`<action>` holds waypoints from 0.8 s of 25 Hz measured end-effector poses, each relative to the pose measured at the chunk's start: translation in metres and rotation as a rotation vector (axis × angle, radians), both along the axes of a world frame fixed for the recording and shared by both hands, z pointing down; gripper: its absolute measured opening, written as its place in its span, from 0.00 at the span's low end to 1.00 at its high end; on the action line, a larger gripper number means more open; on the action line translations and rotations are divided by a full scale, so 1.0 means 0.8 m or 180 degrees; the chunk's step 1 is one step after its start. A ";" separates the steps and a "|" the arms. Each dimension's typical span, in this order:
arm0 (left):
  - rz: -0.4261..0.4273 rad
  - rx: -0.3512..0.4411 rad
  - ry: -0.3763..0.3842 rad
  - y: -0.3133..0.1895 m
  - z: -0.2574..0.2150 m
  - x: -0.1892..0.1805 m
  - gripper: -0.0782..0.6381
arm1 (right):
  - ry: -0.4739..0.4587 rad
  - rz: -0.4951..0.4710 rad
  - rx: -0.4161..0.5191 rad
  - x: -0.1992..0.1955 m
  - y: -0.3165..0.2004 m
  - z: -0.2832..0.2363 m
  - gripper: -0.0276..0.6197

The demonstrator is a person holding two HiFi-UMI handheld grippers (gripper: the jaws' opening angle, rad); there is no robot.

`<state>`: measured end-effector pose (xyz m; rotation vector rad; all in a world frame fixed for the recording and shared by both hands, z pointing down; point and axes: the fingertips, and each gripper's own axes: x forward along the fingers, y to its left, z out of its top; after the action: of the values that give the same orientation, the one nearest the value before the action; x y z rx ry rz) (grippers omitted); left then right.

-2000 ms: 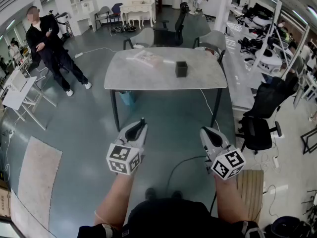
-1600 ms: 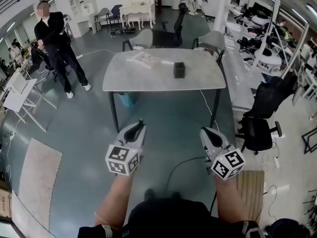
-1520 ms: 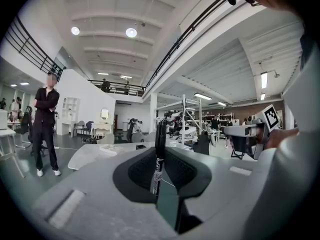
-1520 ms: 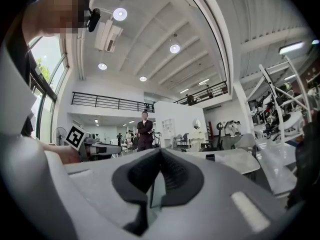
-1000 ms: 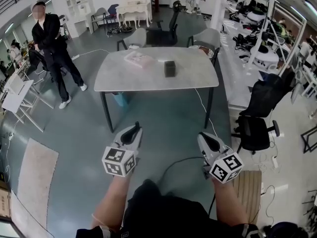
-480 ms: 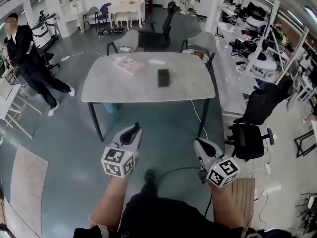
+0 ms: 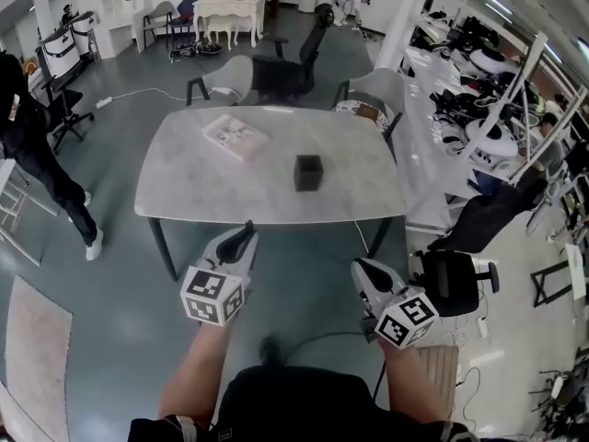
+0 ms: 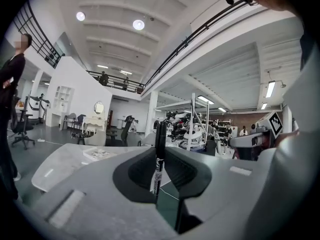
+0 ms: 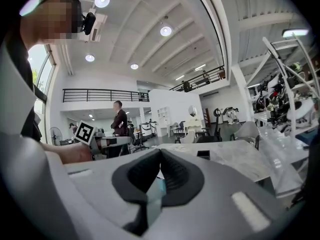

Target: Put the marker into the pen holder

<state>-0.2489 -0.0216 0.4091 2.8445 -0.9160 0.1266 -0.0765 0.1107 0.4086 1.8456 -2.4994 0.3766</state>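
Short of the grey desk [image 7: 221,191], carrying a slim black marker [image 8: 159,134] pinched upright in the left claw [image 7: 241,239], right claw [image 7: 361,270] closed empty; next, likely: reach the black square pen holder [image 7: 308,172], lower in.

Left gripper [image 7: 241,239]: held out front, jaws clamped on upright marker [image 8: 159,159] | right gripper [image 7: 362,274]: alongside, well apart, jaws pressed together, empty | forearms [image 7: 195,376]: bare, extended forward
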 end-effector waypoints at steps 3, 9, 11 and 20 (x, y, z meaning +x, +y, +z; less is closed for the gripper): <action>0.0039 -0.0020 -0.0033 -0.038 0.009 -0.001 0.19 | -0.0024 0.0006 0.0001 -0.004 -0.040 0.003 0.05; 0.0135 -0.0116 -0.0087 -0.071 0.025 0.026 0.19 | -0.0150 0.0049 -0.0060 0.016 -0.086 0.014 0.05; 0.0143 -0.0122 -0.0089 -0.083 0.028 0.040 0.19 | -0.0173 0.0012 -0.0070 0.026 -0.105 0.020 0.05; 0.0023 -0.0133 -0.0170 -0.165 0.042 0.119 0.19 | -0.0270 -0.0233 -0.0038 0.100 -0.216 0.038 0.05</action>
<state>-0.1535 -0.1535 0.4426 2.8188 -0.9022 0.2208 0.0033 -0.0618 0.4392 1.7644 -2.6043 0.4764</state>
